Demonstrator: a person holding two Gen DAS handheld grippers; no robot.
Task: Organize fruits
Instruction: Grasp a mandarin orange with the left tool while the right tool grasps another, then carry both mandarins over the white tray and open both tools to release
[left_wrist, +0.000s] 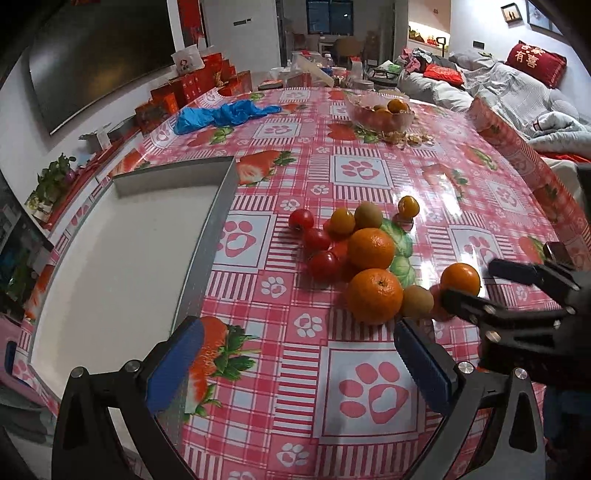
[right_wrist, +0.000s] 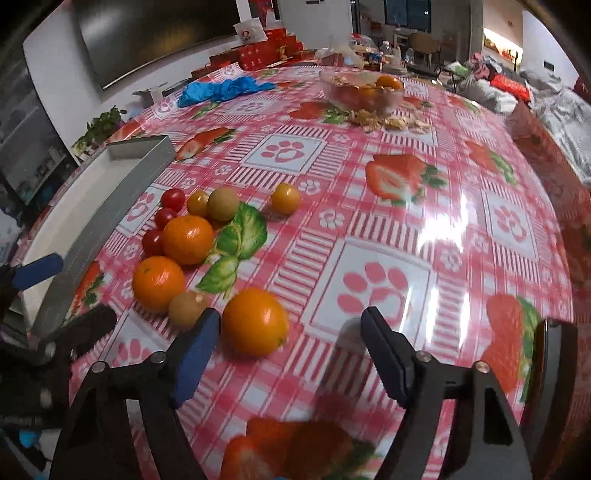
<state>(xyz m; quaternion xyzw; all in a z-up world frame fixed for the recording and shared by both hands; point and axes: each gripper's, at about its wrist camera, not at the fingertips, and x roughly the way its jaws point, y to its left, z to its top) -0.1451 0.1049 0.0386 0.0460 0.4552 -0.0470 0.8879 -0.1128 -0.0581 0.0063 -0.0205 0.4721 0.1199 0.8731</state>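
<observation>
A heap of fruit lies mid-table: two big oranges (left_wrist: 371, 248) (left_wrist: 375, 295), three red cherry tomatoes (left_wrist: 301, 219), small yellow fruits (left_wrist: 341, 220) and a brownish round fruit (left_wrist: 417, 301). A third orange (right_wrist: 255, 321) lies between the fingers of my right gripper (right_wrist: 291, 350), close to the left pad (right_wrist: 195, 354) and apart from the right one; the jaws stand open. The left wrist view shows that right gripper (left_wrist: 480, 284) around the same orange (left_wrist: 460, 278). My left gripper (left_wrist: 299, 362) is open over bare tablecloth, nothing in it, beside the empty grey tray (left_wrist: 129, 258).
At the far side stand a glass bowl (left_wrist: 380, 114) holding oranges, with peel scraps (left_wrist: 410, 138) beside it, and a blue plastic bag (left_wrist: 221, 114). Red gift boxes (left_wrist: 192, 85) line the back left. A sofa with bedding (left_wrist: 517, 88) lies past the table's right edge.
</observation>
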